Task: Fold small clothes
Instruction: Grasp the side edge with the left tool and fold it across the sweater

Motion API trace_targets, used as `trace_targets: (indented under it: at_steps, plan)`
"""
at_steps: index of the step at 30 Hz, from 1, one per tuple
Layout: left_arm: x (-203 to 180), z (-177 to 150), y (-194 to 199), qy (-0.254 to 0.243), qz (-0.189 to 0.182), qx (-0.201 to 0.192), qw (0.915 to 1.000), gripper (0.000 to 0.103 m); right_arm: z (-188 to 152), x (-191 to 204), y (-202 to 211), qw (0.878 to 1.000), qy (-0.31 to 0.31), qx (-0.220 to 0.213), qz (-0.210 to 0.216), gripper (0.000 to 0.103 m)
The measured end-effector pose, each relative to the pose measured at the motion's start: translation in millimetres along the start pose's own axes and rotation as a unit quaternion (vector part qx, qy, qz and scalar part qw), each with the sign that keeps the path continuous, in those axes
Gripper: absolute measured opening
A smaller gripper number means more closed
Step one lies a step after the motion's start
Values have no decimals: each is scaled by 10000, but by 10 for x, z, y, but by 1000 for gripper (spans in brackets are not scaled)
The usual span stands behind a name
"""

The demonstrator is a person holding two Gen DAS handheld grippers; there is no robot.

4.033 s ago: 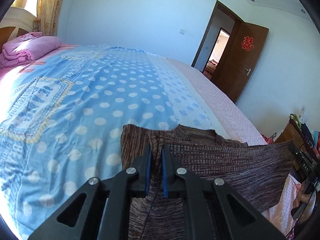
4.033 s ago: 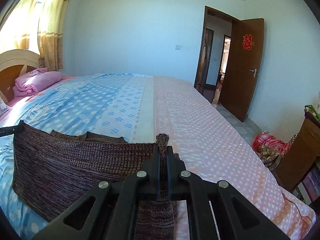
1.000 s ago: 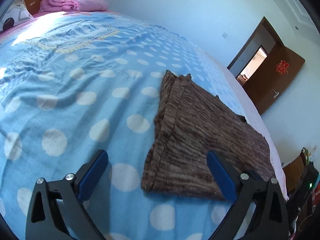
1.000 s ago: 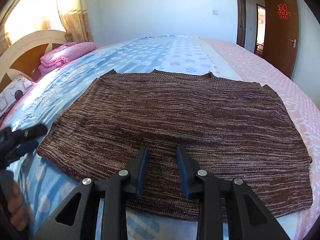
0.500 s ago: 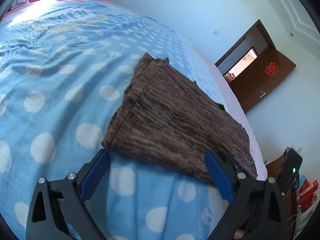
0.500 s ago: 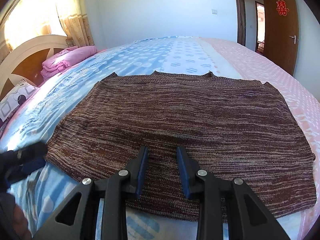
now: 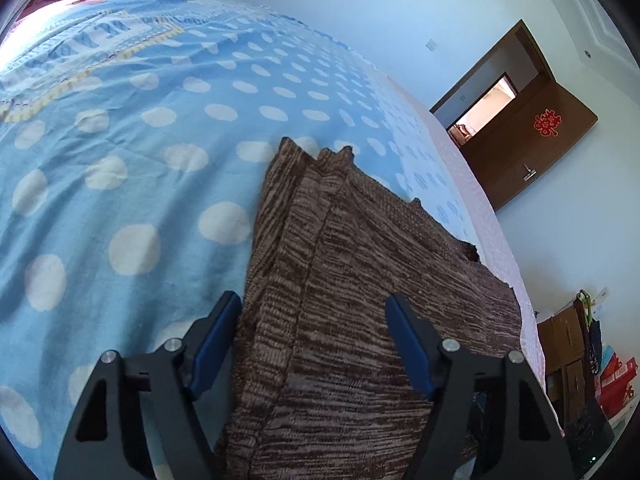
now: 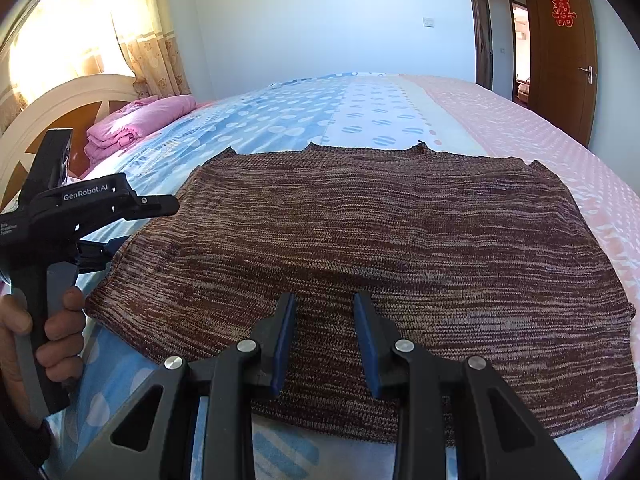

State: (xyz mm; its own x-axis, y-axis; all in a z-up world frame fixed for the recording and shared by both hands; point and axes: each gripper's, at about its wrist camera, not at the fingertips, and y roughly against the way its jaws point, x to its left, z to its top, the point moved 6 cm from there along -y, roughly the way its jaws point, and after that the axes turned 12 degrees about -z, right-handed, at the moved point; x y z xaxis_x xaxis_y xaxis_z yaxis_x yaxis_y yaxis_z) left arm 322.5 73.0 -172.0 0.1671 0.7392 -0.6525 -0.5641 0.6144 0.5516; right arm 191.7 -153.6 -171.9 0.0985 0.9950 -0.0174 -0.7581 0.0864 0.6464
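1. A brown knitted garment [image 8: 380,248] lies flat on the bed [image 8: 520,120], across its blue dotted and pink halves.
2. A folded pink blanket [image 8: 136,128] sits by the headboard [image 8: 60,104]; sunlit curtains [image 8: 132,28] hang behind.
3. A brown door [image 8: 560,48] stands open, bearing a red ornament [image 8: 563,10].
4. The left gripper [image 7: 312,340] straddles the garment's near left edge, jaws closing, pads not yet pressing.
5. The right gripper [image 8: 324,336] hovers at the near hem, jaws narrowly parted, holding nothing.
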Motion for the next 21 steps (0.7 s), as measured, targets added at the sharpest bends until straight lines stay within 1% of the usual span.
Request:
trace_targets:
  at_steps: [1,2,3,5,7,10,12,14,16,17,18,19,21]
  plan:
    - [2,-7,17,-1,0,-35,10000,59,0,-2,-2,10000,-7,2,10,32]
    - [18,4,20,16,-28,-35,10000,38,1,-5,-2,10000,-20,0,22,32]
    - [40,1,7,85,-52,8,9999,27,0,-6,-2,10000,-26,-2,32,32]
    - [91,25,-20,224,-45,-7,9997,21,1,-12,-2,10000,-44,-1,55,32]
    - [53,35,-18,148,61,-52,9999,18,2,-20,-1,9999,-65,-5,81,32]
    - [-92,47,-13,-146,318,-145,9993,17,4,-38,-5,9998,-122,0,143,32]
    - [-286,61,7,-447,410,-232,9979,17,5,-57,-6,9996,-194,2,213,32]
    - [-600,61,23,-898,376,-320,9947,16,8,-80,-3,9992,-288,-6,294,32]
    - [-954,13,7,-1454,265,-328,9885,16,12,-118,5,9983,-426,-25,391,32]
    - [-1151,-45,-32,-1772,156,-260,9837,16,13,-135,3,9977,-497,-22,449,32]
    - [-1275,-104,-75,-1978,108,-193,9800,16,12,-155,4,9970,-577,-13,514,32]
    - [-1374,-190,-147,-2179,105,-100,9759,16,12,-179,2,9961,-664,-5,574,32]
    - [-1399,-336,-321,-2345,198,116,9718,16,9,-235,-1,9941,-849,14,679,32]
